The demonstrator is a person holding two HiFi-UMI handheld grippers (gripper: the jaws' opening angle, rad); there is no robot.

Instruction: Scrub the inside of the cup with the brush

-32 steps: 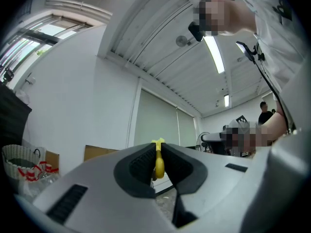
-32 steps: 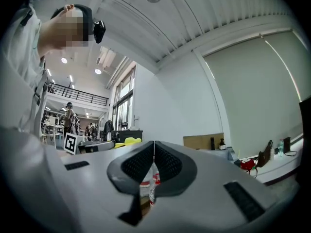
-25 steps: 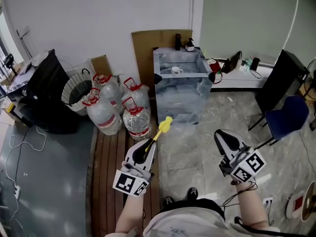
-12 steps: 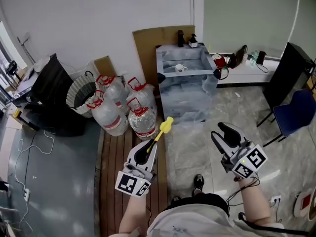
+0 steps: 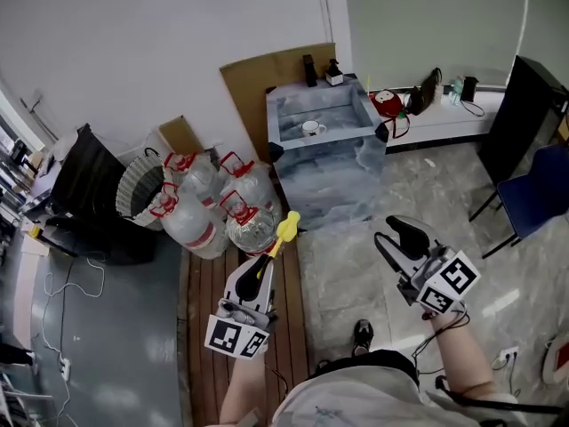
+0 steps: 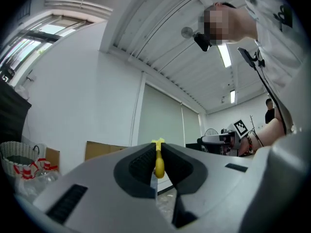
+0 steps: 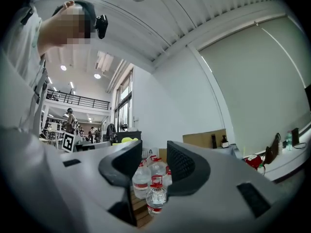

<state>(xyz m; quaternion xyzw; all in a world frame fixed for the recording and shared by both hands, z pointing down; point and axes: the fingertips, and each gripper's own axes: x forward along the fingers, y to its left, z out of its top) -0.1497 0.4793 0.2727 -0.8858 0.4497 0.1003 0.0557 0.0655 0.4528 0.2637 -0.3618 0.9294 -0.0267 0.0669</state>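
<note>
A small white cup [image 5: 310, 129] stands in the marbled sink unit [image 5: 331, 169] at the far wall, well away from both grippers. My left gripper [image 5: 260, 267] is shut on a yellow brush [image 5: 285, 229], whose end sticks out past the jaws toward the water bottles. The left gripper view shows the brush [image 6: 159, 163] pinched between the dark pads [image 6: 142, 163]. At the right, my right gripper [image 5: 396, 236] is held out over the stone floor. Its jaws have just opened and stand apart with nothing between them. That gap shows in the right gripper view too, where the right gripper [image 7: 154, 154] looks toward the bottles.
Several large water bottles [image 5: 212, 205] with red caps stand left of the sink unit, beside a woven basket [image 5: 140, 183]. Cardboard [image 5: 258, 80] leans on the wall behind. Wooden slats [image 5: 199, 302] lie under my left gripper. A blue chair [image 5: 540, 192] stands at the right.
The right gripper's jaws went from shut to apart. Both grippers and the view moved toward the sink unit, with the brush still held in the left gripper.
</note>
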